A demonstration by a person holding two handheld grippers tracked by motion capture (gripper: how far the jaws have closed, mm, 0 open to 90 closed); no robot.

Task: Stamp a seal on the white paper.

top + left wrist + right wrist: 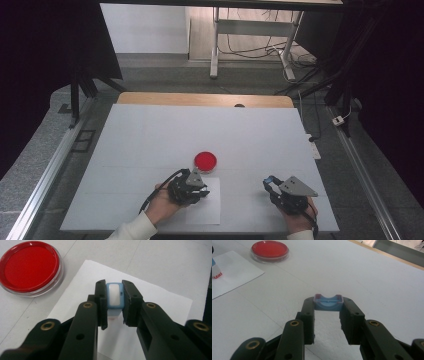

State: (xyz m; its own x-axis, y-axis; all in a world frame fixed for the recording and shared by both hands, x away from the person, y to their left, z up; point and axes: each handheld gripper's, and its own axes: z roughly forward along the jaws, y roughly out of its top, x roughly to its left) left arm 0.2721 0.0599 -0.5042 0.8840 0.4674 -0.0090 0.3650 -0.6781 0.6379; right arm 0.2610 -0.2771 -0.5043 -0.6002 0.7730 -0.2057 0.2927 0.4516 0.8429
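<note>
Holding the two parts apart, you have the left gripper (114, 298) clamped on a small blue-and-white stamp (114, 296), its jaws pressed against the stamp's two sides. The stamp stands over the sheet of white paper (160, 302) that lies on the tabletop (150, 135); its lower end is hidden behind the jaws, so you cannot tell whether it touches the paper. In the right gripper view its base shows red at the paper's level. Just beyond the paper's far corner sits the round red ink pad (30, 266) in its clear dish, near your left gripper (189, 186). Your right gripper (328, 302) grips the stamp's blue cap (328, 302) between its jaw tips, hollow side up, over bare tabletop, well apart from the paper. In the high view the right gripper (291, 192) sits near the tabletop's near edge.
</note>
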